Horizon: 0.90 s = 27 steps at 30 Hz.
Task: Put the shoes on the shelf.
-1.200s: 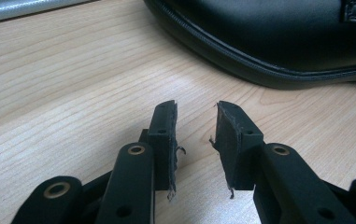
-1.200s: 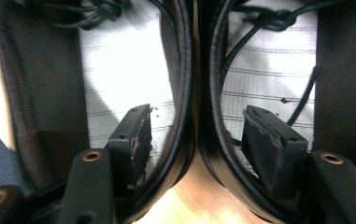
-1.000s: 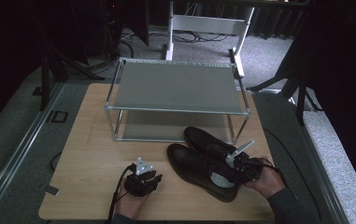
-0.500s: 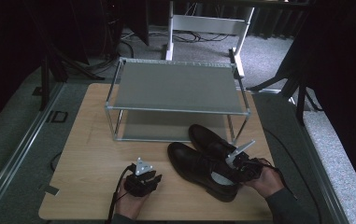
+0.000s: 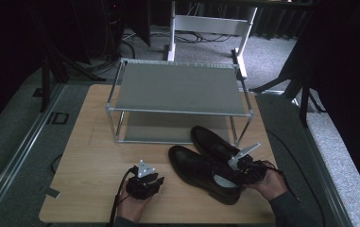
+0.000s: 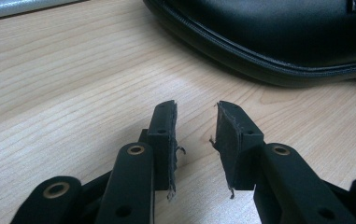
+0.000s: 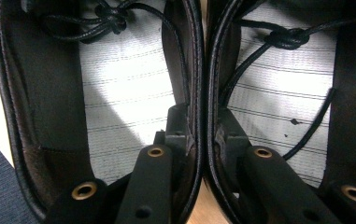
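Note:
Two black leather lace-up shoes lie side by side on the wooden table (image 5: 92, 146), the near shoe (image 5: 194, 168) in front of the far shoe (image 5: 210, 139). My right gripper (image 5: 232, 171) reaches into their openings from the right. In the right gripper view one jaw sits in each shoe, and the right gripper (image 7: 202, 128) is shut on the two touching inner walls (image 7: 199, 70), above the grey insoles (image 7: 119, 79). My left gripper (image 5: 158, 181) rests low on the table left of the near shoe's toe (image 6: 278, 42). This left gripper (image 6: 195, 112) stands open with bare wood between its pads.
A two-tier metal shoe rack (image 5: 177, 90) stands at the back of the table, its lower shelf (image 5: 168, 127) just behind the shoes. A white table frame (image 5: 206, 23) stands on the floor beyond. The table's front edge runs close under both hands.

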{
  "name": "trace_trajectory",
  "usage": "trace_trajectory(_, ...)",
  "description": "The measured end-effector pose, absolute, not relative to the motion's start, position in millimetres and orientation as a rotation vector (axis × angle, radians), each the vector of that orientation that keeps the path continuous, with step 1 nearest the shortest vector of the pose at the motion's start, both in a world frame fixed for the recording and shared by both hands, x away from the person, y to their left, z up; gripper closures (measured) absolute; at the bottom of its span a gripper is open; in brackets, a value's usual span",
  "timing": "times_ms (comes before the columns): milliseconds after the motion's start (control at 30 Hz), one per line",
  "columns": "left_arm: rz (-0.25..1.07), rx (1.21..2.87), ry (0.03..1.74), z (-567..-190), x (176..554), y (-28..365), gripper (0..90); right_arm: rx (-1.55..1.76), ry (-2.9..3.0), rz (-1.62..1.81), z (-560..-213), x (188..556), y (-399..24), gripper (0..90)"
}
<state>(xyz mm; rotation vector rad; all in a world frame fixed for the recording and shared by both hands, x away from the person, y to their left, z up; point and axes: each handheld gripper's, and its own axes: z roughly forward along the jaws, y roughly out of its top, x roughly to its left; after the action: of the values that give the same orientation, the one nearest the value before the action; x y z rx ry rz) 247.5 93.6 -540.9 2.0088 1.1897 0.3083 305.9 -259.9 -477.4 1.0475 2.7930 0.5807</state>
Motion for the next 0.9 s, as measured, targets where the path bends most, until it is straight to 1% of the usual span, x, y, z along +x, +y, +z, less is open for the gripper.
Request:
trace_trajectory(400,0.309,2.007,1.19,-540.9,247.5,93.0,67.8,1.024,2.754,0.605,-477.3,303.3,-259.7,80.0)
trace_trajectory(900,0.309,2.007,1.191,-540.5,247.3,92.6,67.2,1.058,2.695,0.771,-480.8,303.6,-260.3,80.4)
